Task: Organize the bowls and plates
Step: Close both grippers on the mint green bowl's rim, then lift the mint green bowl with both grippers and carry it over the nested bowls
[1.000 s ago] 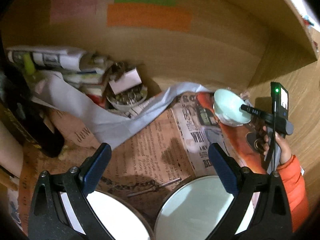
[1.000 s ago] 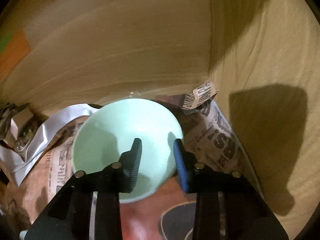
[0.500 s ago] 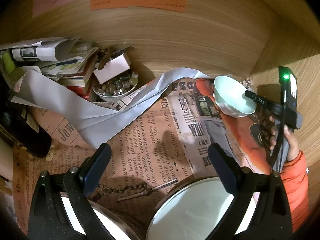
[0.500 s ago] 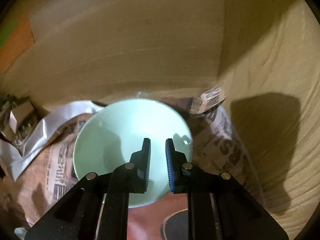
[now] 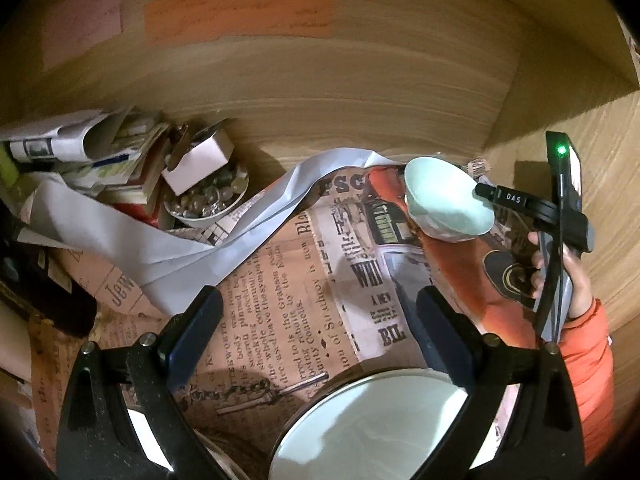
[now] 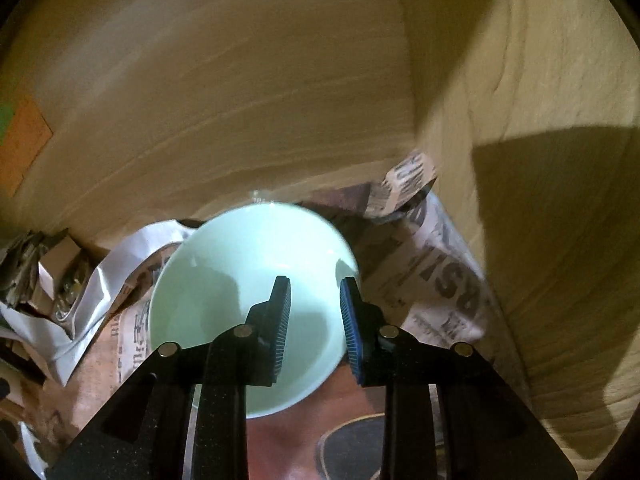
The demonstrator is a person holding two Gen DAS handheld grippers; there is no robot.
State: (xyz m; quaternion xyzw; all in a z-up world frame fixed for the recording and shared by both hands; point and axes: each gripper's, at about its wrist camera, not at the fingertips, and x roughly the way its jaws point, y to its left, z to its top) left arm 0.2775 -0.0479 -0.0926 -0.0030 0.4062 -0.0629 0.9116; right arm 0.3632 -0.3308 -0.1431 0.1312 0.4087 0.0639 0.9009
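Note:
A pale green bowl [image 6: 244,304] sits tilted on newspaper in the shelf's far right corner, also seen as the bowl [image 5: 444,200] in the left wrist view. My right gripper [image 6: 315,284] straddles its near right rim, one finger inside and one outside. Its jaws are opening, and a gap shows beside the rim. A hand in an orange sleeve [image 5: 588,344] holds that gripper [image 5: 482,191]. My left gripper [image 5: 318,304] stands wide open with nothing between its fingers. It hangs over a white plate [image 5: 372,428]. A second white plate [image 5: 140,436] is partly hidden behind its left finger.
Newspaper [image 5: 280,288] lines the wooden shelf floor, with a chain and key [image 5: 248,392] lying on it. At the back left are a bowl of glass pebbles [image 5: 208,200], a small white box [image 5: 196,160] and stacked papers [image 5: 80,148]. Wooden walls [image 6: 540,200] close the back and right.
The right jaws closed almost together on the bowl's rim, then parted again. The left gripper drifted sideways over the plates, and the right-hand plate now shows more.

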